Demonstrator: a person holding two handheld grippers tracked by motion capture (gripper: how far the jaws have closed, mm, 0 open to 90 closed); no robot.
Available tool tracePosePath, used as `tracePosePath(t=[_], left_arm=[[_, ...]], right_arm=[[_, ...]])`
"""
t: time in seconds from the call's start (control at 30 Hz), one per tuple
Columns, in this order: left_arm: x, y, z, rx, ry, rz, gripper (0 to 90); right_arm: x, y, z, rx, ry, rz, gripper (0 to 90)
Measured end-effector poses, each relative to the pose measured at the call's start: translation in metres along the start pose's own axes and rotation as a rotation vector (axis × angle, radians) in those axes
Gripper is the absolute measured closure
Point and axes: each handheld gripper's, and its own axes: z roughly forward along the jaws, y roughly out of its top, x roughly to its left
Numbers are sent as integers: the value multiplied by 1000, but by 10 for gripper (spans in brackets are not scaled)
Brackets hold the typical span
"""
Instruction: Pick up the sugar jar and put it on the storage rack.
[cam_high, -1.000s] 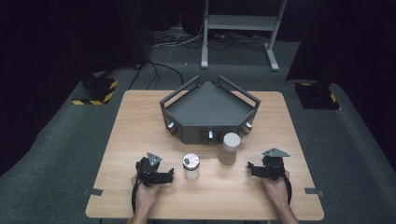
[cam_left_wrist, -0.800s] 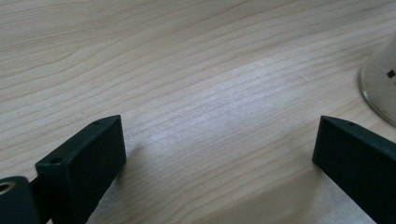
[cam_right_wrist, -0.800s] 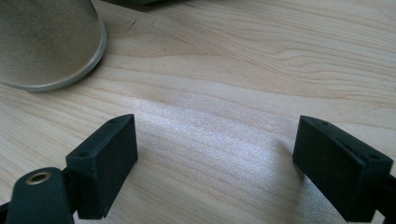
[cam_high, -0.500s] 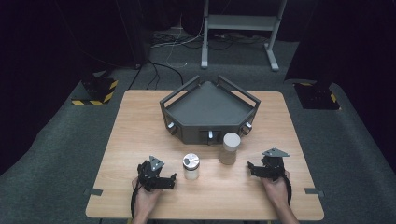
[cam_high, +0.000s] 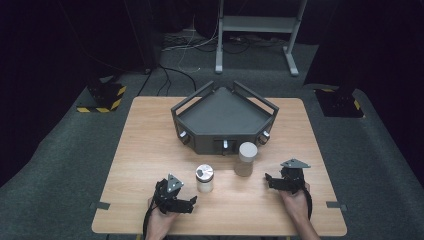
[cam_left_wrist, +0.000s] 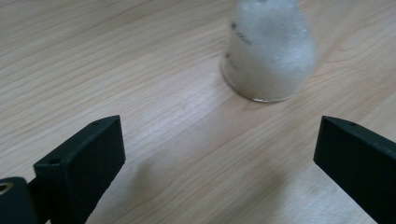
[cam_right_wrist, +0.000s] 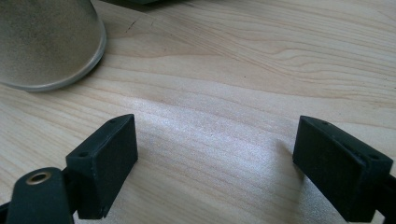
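Left gripper (cam_high: 186, 201) has turned toward the frosted cylindrical jar (cam_high: 204, 178).

A: Any change over the last second?

B: Only the left gripper (cam_high: 192, 200). It has turned on the table: its jaws, which pointed up and to the right towards the white jar (cam_high: 204, 178), now point level to the right, just below that jar.

A: Its body?

B: It has slid slightly away from the white jar, towards the table's near edge. Jaws wide apart, nothing between them.
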Motion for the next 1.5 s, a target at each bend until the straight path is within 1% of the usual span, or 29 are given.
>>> tracePosePath(t=[0.03,0.13,0.2,0.3,0.4,0.53,0.6,0.73,0.8,1.1,1.5], left_arm=[[0,0,0,0,0,0,23],[-2,5,6,12,-29,13,25],[-3,7,8,15,-36,19,28],[-6,10,12,13,-47,27,30],[-8,13,18,-1,-60,31,34],[-10,14,22,-12,-63,42,47],[-11,16,26,-18,-66,34,52],[-12,17,29,-24,-63,37,61],[-13,18,31,-33,-60,29,69],[-16,19,37,-64,-51,13,120],[-17,20,40,-77,-46,18,186]], right_arm=[[0,0,0,0,0,0,134],[0,0,0,0,0,0,134],[0,0,0,0,0,0,134],[0,0,0,0,0,0,134],[0,0,0,0,0,0,134],[0,0,0,0,0,0,134],[0,0,0,0,0,0,134],[0,0,0,0,0,0,134],[0,0,0,0,0,0,134],[0,0,0,0,0,0,134],[0,0,0,0,0,0,134]])
